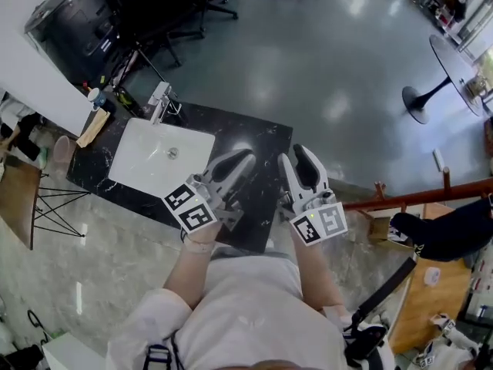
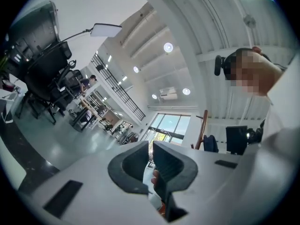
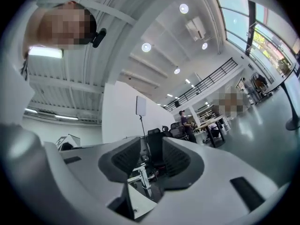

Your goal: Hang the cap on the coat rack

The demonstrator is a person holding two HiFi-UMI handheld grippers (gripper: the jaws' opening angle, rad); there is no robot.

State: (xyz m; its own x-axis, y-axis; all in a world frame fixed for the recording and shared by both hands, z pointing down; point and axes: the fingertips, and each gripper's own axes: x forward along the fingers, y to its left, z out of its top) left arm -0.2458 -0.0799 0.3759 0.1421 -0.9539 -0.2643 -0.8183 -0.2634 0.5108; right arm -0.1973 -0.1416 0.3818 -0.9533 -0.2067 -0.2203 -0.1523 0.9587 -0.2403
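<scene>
Fingers (image 2: 176, 165) on my left gripper (image 2: 151, 149): thin slit between them, nothing in it. Right gripper (image 3: 153, 151): slightly wider gap, also empty. Both are up over the dark counter (image 1: 258, 141) by the sink (image 1: 158, 156), touching nothing. Cap: can't pick it out for sure. The dark blue lump (image 1: 443, 233) just under the wooden rack (image 1: 420, 197) off to my right may be it. Expect light, floppy crown, stiffer brim. I'd pinch the brim edge; loose fabric could slip.
</scene>
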